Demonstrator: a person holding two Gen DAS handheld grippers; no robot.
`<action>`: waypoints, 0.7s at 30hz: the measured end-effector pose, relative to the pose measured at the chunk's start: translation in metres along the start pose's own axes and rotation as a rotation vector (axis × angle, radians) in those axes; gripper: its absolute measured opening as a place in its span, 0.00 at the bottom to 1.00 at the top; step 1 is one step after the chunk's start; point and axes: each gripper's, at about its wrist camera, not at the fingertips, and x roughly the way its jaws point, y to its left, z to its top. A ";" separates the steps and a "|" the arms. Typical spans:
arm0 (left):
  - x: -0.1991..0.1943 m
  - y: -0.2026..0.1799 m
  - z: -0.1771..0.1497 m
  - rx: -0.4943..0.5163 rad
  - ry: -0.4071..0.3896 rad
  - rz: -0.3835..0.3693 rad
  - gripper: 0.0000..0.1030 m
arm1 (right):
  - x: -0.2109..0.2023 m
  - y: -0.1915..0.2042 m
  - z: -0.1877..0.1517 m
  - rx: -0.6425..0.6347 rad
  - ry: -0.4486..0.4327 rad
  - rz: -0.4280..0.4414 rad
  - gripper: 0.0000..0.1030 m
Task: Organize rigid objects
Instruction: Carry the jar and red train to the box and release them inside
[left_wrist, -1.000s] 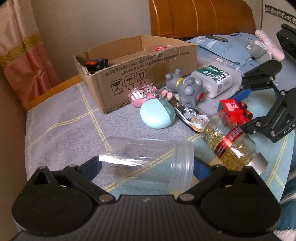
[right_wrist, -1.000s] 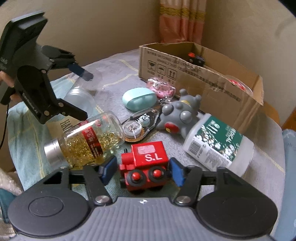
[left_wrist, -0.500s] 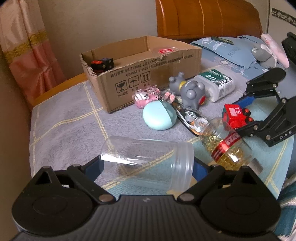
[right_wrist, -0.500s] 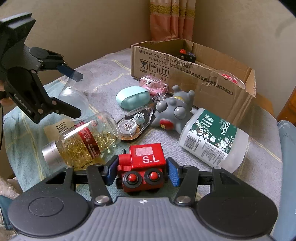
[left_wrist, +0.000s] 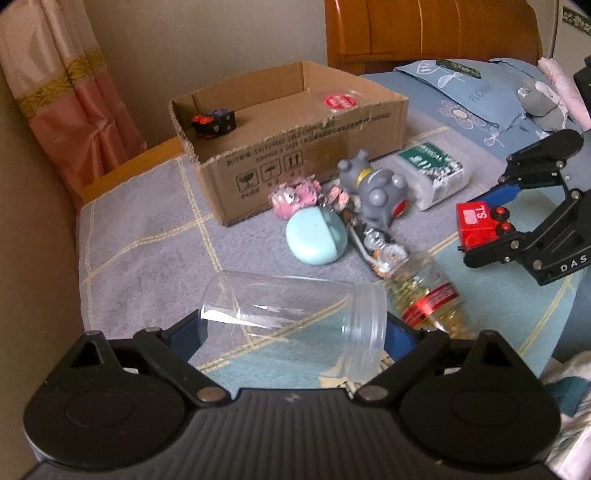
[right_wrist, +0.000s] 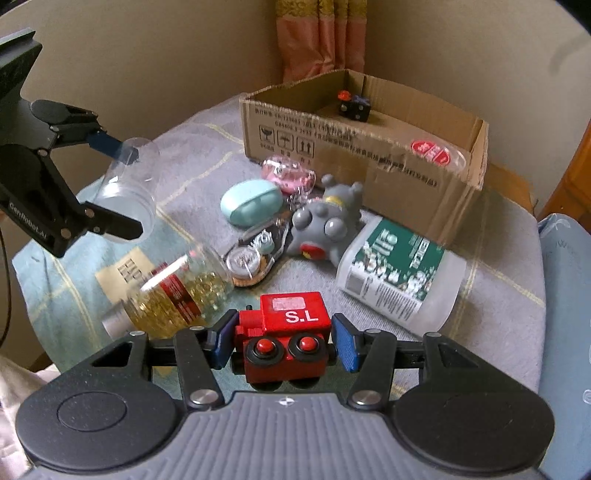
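My left gripper (left_wrist: 291, 328) is shut on a clear plastic jar (left_wrist: 291, 314), which lies crosswise between its blue pads, mouth to the right. The right wrist view shows that left gripper (right_wrist: 125, 186) holding the jar (right_wrist: 127, 195) in the air above the cloth. My right gripper (right_wrist: 282, 339) is shut on a red toy train (right_wrist: 291, 321) marked "S.L", held off the bed; the left wrist view shows the train (left_wrist: 476, 221) at the right. An open cardboard box (left_wrist: 295, 158) stands at the back with a black cube (left_wrist: 214, 123) and a red-labelled clear lid (left_wrist: 338, 101) inside.
On the grey checked cloth lie a bottle of golden capsules (left_wrist: 424, 295), a teal oval case (left_wrist: 316, 236), a grey toy animal (left_wrist: 373, 188), a pink toy (left_wrist: 293, 195), a tape dispenser (left_wrist: 380, 251) and a white green-labelled bottle (left_wrist: 428, 170). A wall and a curtain stand at the left, pillows behind.
The left gripper has risen with the clear jar, so the box and toys look farther below. The right gripper has lifted the red train slightly and rolled a little.
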 end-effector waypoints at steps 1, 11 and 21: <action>-0.003 -0.001 0.003 0.005 -0.006 -0.003 0.92 | -0.002 0.000 0.004 -0.001 0.001 0.000 0.58; -0.018 -0.010 0.062 0.059 -0.091 0.022 0.92 | -0.020 -0.014 0.057 0.014 -0.066 -0.019 0.58; 0.005 0.011 0.131 0.005 -0.121 0.039 0.92 | -0.028 -0.042 0.113 0.007 -0.117 -0.097 0.58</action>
